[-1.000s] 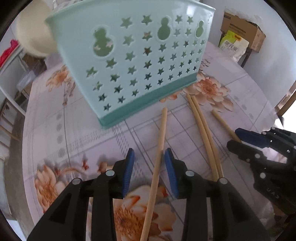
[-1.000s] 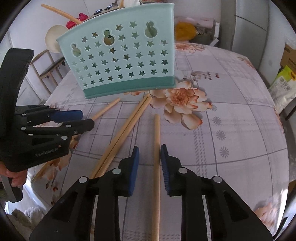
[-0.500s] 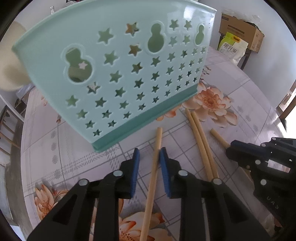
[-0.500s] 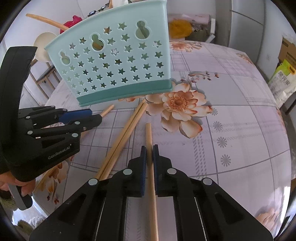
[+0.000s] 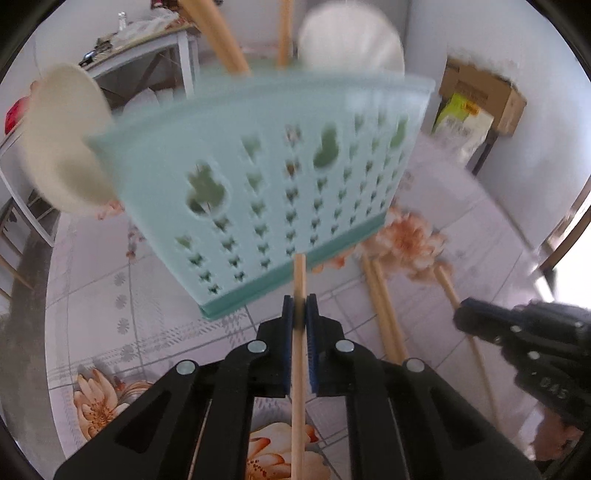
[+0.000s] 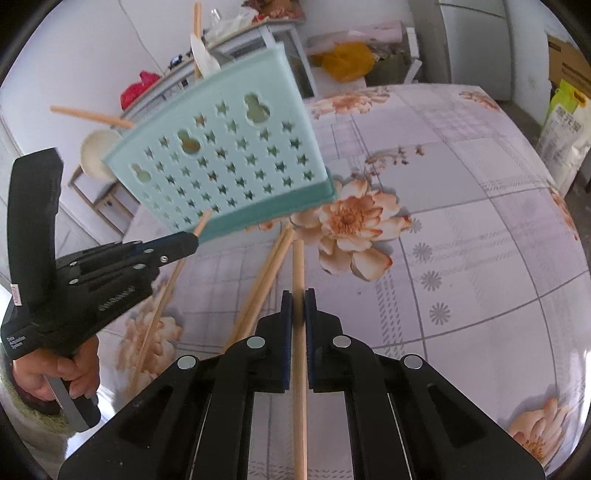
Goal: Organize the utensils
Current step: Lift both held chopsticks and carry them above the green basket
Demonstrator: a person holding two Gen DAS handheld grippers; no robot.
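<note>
A mint-green utensil basket [image 5: 266,192] with star cut-outs stands on the floral tablecloth, also in the right wrist view [image 6: 225,162]. Wooden handles and a pale spoon stick out of its top. My left gripper [image 5: 299,314] is shut on a wooden chopstick [image 5: 298,354] whose tip points at the basket's base. My right gripper [image 6: 297,310] is shut on another wooden chopstick [image 6: 298,266]. Two more chopsticks [image 6: 266,273] lie side by side on the table between the grippers. The left gripper also shows in the right wrist view [image 6: 184,245].
A round table with a flowered cloth [image 6: 461,229] carries everything. A cardboard box [image 5: 484,96] and a yellow-white bag [image 5: 461,125] stand beyond the table's far right. A white side table [image 6: 258,33] stands behind the basket.
My left gripper has shut on its chopstick and lifted it toward the basket. My right gripper has stayed shut on its chopstick and the view has tilted.
</note>
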